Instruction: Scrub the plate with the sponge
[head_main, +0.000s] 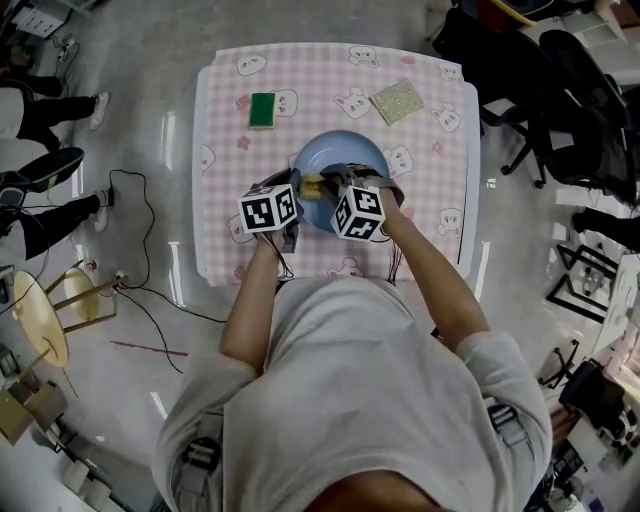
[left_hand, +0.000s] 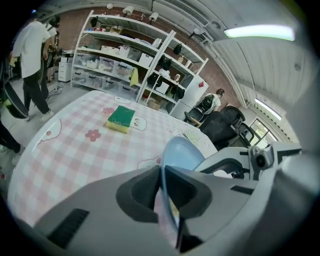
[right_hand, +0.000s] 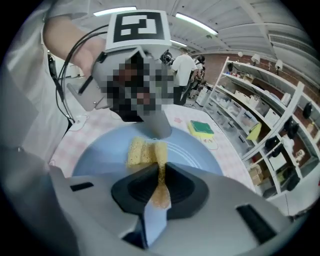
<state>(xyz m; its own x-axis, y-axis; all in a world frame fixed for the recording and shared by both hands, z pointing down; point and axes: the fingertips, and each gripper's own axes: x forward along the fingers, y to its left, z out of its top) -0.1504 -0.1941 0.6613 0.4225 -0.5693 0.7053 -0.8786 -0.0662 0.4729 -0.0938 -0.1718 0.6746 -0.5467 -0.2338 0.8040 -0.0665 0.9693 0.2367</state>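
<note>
Plate: the pale-blue round plate (head_main: 345, 160) sits mid-table on the pink-checked tablecloth (head_main: 430, 210), towards the person's side

Left gripper: the left gripper (left_hand: 162, 172) has its jaws closed on the plate's rim, which runs edge-on between the pads; it looks to be the steadying hand

Right gripper: the right gripper (right_hand: 160, 174) is pinched tight on a yellow porous sponge (right_hand: 142, 150), and the held end is squashed thin between the pads

Sponge on plate: its free end spreads out just ahead of the right jaws and lies against the plate's face, left of the plate's centre in the head view

Key relation: the sponge's long axis runs straight out from the right jaws towards the left gripper's jaw tip, which sits close beyond it at the rim; most of the bare blue face lies to the right of the sponge, away from the left gripper

Step judged: scrubbing is under way, with much of the face not yet under the sponge

Next move calls for: sweeping the sponge sideways across the open face, not forwards, where the clamped rim leaves little room

Risk: pushing towards the left jaws could knock the two grippers together or twist the plate in its grip

Unused: a green-topped yellow sponge (head_main: 262, 109) and a speckled flat scouring pad (head_main: 398, 100) lie on the far side of the cloth, well apart from the plate
</note>
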